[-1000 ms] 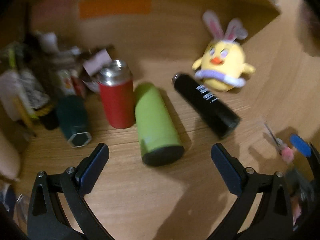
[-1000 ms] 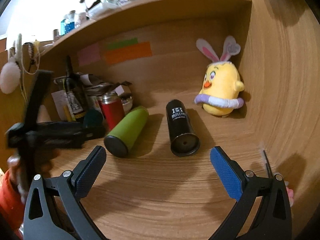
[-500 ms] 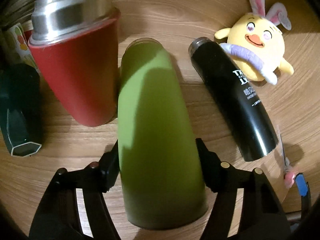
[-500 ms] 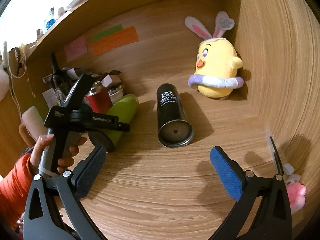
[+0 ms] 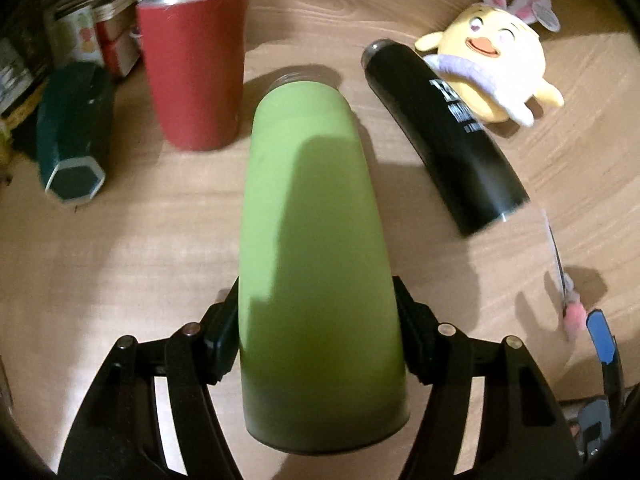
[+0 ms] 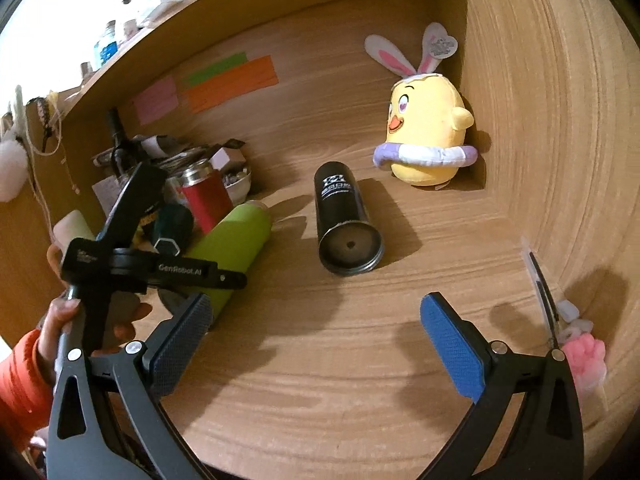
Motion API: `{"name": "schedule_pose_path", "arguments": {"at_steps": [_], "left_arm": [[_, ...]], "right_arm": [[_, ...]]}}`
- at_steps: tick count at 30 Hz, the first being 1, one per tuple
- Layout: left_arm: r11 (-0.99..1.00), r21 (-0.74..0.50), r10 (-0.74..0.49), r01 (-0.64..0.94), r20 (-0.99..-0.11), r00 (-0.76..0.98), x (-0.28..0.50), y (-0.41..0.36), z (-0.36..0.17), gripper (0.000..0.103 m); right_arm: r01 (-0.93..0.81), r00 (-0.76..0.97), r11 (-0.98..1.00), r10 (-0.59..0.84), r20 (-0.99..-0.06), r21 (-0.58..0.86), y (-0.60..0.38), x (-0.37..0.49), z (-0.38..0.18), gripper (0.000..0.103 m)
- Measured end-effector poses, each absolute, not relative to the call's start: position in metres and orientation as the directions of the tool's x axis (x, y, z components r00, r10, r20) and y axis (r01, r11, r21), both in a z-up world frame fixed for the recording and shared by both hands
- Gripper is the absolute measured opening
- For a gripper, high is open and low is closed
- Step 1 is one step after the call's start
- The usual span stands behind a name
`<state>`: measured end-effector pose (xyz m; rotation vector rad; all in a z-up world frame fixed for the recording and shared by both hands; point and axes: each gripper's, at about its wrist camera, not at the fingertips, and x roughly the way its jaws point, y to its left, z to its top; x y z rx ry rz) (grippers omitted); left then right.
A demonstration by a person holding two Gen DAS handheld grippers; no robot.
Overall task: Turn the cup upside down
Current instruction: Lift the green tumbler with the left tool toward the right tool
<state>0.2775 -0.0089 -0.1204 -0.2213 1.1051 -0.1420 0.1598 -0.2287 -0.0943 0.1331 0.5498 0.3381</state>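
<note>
A green cup (image 5: 316, 240) lies on its side on the wooden desk, its base toward the left wrist camera and its mouth pointing away. My left gripper (image 5: 316, 336) is shut on it near the base, one finger on each side. The cup also shows in the right wrist view (image 6: 228, 252), with the left gripper (image 6: 188, 276) around its near end. A black cup (image 6: 344, 220) lies on its side in the middle, also seen in the left wrist view (image 5: 448, 136). My right gripper (image 6: 316, 340) is open and empty, in front of the black cup.
A red cup (image 5: 192, 68) with a steel rim stands upright left of the green one. A dark green hexagonal tube (image 5: 72, 136) lies further left beside clutter. A yellow plush chick (image 6: 428, 140) sits in the back right corner. A pink-tipped item (image 6: 580, 352) lies by the right wall.
My left gripper has come down over the green cup and closed on its base end. The right gripper has moved a little closer to the black cup and stays open.
</note>
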Motion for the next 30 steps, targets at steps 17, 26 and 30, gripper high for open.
{"name": "schedule_pose_path", "arguments": {"at_steps": [17,26,30], "left_arm": [[0.961,-0.270,-0.209,-0.066,-0.857,0.471,0.194,-0.026,-0.122,0.066],[0.940,-0.339,-0.317,0.040,-0.824,0.470,0.190,-0.014,-0.107,0.066],[0.932,-0.345,-0.353,0.112,-0.789,0.504,0.182,-0.002,-0.094,0.068]], "right_arm": [[-0.371,0.767,0.912,0.408,-0.495,0.177,-0.212,0.092,-0.111,0.103],[-0.442,0.717,0.879,0.467,-0.518,0.180,-0.183,0.099,-0.120,0.103],[-0.477,0.674,0.855,0.505,-0.539,0.204,-0.163,0.110,-0.127,0.103]]}}
